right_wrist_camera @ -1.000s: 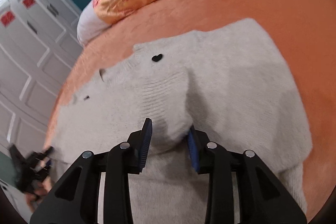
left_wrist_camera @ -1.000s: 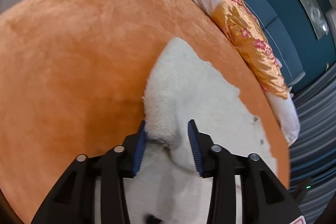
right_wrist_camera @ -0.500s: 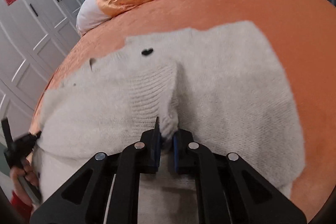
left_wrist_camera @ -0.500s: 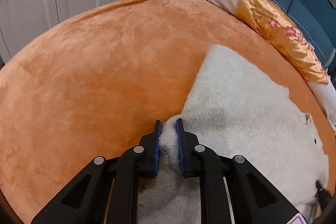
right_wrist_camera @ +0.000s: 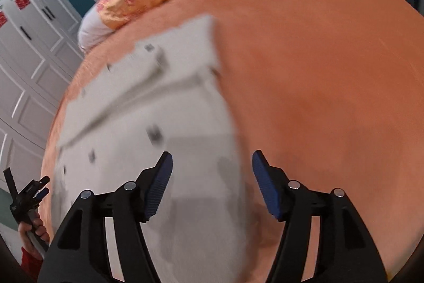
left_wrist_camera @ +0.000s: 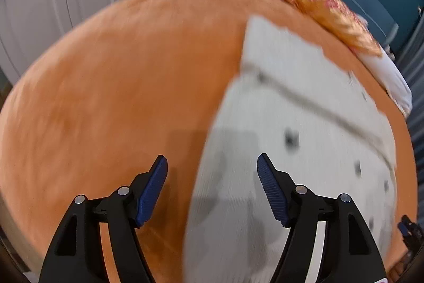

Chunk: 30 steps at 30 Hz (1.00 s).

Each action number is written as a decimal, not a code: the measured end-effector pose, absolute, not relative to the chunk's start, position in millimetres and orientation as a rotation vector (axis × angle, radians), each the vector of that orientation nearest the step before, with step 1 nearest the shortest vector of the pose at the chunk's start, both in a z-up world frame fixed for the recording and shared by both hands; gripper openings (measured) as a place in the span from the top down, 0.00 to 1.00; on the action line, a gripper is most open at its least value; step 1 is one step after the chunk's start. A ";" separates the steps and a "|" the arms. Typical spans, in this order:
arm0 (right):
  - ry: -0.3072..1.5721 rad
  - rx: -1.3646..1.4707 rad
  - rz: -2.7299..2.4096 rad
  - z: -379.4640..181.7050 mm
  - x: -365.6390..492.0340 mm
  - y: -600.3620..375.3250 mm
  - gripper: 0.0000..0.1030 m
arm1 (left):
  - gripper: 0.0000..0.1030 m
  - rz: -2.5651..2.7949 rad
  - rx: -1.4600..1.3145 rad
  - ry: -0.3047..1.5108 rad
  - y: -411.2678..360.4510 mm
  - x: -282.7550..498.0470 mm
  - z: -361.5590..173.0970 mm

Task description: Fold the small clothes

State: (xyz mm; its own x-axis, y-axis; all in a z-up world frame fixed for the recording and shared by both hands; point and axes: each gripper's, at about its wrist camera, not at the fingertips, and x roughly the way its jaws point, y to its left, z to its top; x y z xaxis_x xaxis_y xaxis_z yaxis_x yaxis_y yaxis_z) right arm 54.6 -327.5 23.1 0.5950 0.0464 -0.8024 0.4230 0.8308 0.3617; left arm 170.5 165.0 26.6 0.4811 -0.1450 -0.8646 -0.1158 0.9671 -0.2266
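— Knitwear lay flat on the orange bedspread (left_wrist_camera: 106, 102), a white sweater (left_wrist_camera: 291, 123) with small dark marks, folded over on itself so that a seam-like edge ran across its upper part. Why spread there?

— The bed gave a broad, soft surface, and judging by the straight outer edges the garment had been laid out so a fold could settle without bunching. The patterned pillow (left_wrist_camera: 318, 4) sat well behind it, out of the way.

— And the left claw (left_wrist_camera: 212, 163)?

— It hung above the sweater's left edge with its jaws opening and nothing between the blue pads; one pad stood over bare bedspread, the other over the knit. It gripped nothing.

— The right claw (right_wrist_camera: 212, 159)?

— It mirrored the left. Its jaws were opening too, empty, straddling the sweater's right edge (right_wrist_camera: 230, 123): knit under one pad, orange cloth under the other. The sweater stretched away from both claws toward the pillow, lying below and ahead of the pads, not touching them as far as the blurred frames showed.

— Anything else in view?

— At the right view's lower left, a hand (right_wrist_camera: 31, 227) in a red sleeve held the other tool.
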 end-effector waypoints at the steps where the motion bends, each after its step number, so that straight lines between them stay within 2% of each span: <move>1: 0.936 0.579 -0.241 22.0 33.8 -327.1 0.40 | 0.34 -0.024 -0.279 1.086 166.8 158.3 25.5; 5: 1.007 0.648 -0.227 12.5 -31.2 -314.6 0.39 | 0.34 -0.066 -0.405 1.183 176.5 105.5 11.8; 8: 1.024 0.695 -0.183 3.4 -53.6 -298.0 0.39 | 0.33 -0.078 -0.467 1.173 176.3 83.7 9.4; 14: 0.995 0.754 -0.102 -5.6 -41.9 -275.8 0.38 | 0.32 -0.112 -0.427 1.172 156.0 86.4 10.1; 16: 0.991 0.780 -0.095 -11.2 -32.5 -271.3 0.32 | 0.32 -0.109 -0.412 1.171 150.2 88.9 8.1; 19: 0.981 0.793 -0.105 -10.7 -26.6 -268.1 0.32 | 0.32 -0.104 -0.386 1.173 144.1 91.0 9.1; 20: 0.977 0.798 -0.099 -9.3 -23.0 -265.8 0.32 | 0.35 -0.106 -0.367 1.172 140.9 91.8 11.2; 21: 0.976 0.801 -0.099 -8.5 -22.5 -265.5 0.38 | 0.43 -0.103 -0.354 1.172 139.2 91.9 12.3; 22: 0.980 0.798 -0.100 -8.2 -19.9 -263.9 0.50 | 0.48 -0.108 -0.335 1.175 136.6 92.2 13.0; 23: 0.991 0.790 -0.098 -8.9 -16.6 -262.3 0.55 | 0.59 -0.107 -0.311 1.177 134.0 92.5 13.7; 24: 1.001 0.780 -0.103 -9.7 -15.5 -262.4 0.67 | 0.71 -0.105 -0.283 1.181 131.8 93.1 14.8; 25: 1.007 0.769 -0.111 -9.8 -14.1 -261.2 0.87 | 0.79 -0.109 -0.270 1.184 130.3 92.9 15.9; 26: 1.010 0.757 -0.112 -9.7 -13.2 -260.2 0.93 | 0.94 -0.112 -0.263 1.188 129.2 92.5 17.3; 30: 0.975 0.723 -0.142 5.7 -17.4 -258.2 0.95 | 0.94 -0.117 -0.222 1.160 125.3 82.7 33.1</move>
